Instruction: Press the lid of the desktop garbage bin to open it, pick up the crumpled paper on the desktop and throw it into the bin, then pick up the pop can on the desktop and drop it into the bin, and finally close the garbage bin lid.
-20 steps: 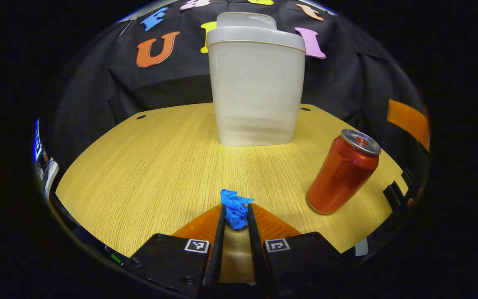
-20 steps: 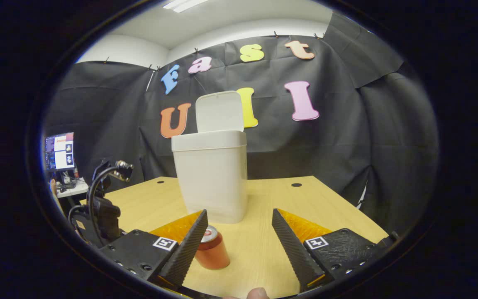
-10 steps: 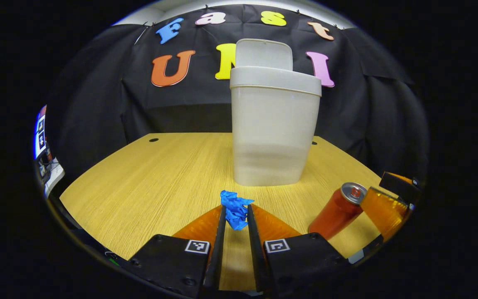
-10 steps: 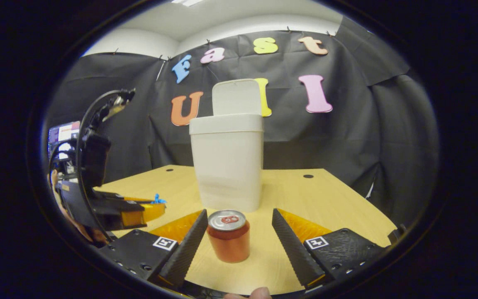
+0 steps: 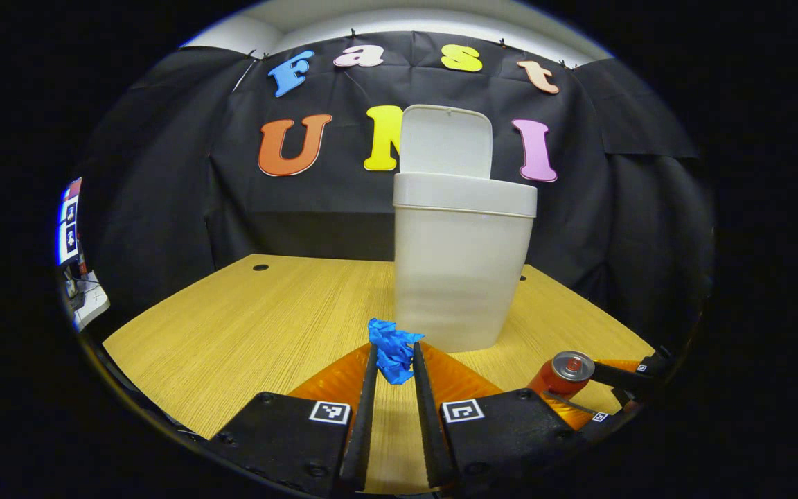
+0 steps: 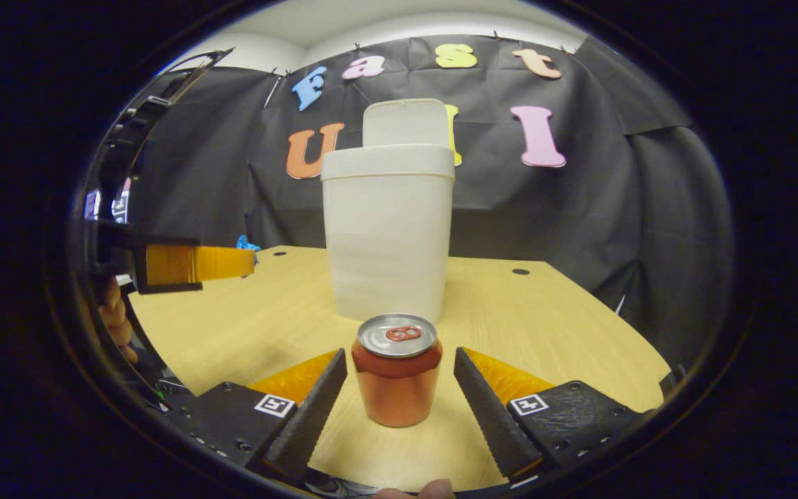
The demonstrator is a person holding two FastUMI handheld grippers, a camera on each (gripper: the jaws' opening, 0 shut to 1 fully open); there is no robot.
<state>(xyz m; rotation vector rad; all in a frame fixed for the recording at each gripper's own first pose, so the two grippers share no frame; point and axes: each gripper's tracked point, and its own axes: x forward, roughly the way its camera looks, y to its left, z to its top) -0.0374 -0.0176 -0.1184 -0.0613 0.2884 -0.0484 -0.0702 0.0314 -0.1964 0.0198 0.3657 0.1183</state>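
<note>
Crumpled paper (image 5: 393, 357), blue, is pinched between the two fingers of your left gripper (image 5: 393, 364), both fingers pressing on it, and it is lifted clear of the desktop (image 5: 260, 326). In the left gripper view the wad sits at the fingertips with the garbage bin (image 5: 460, 267) directly behind it and slightly to that view's right. In the right gripper view the same gripper (image 6: 250, 260) appears at the left edge, held above the desktop (image 6: 551, 326) with a scrap of blue paper (image 6: 246, 243) showing at its tip, and part of your hand (image 6: 116, 320) is visible below it.

The bin (image 6: 388, 239) stands upright on the wooden surface towards the rear. Its lid (image 5: 445, 141) is raised, standing up behind the rim, so the opening is exposed; the lid (image 6: 405, 123) reads the same way in the right gripper view.

Your right gripper (image 6: 399, 388) is spread wide. The pop can (image 6: 397, 378) stands upright on the desktop between its two fingers, with a gap on each side; neither finger touches it. In the left gripper view the can (image 5: 558, 374) sits at the lower right, with the right gripper (image 5: 582, 391) around it, near the front edge of the desktop. The can is in front of the bin and apart from it.
</note>
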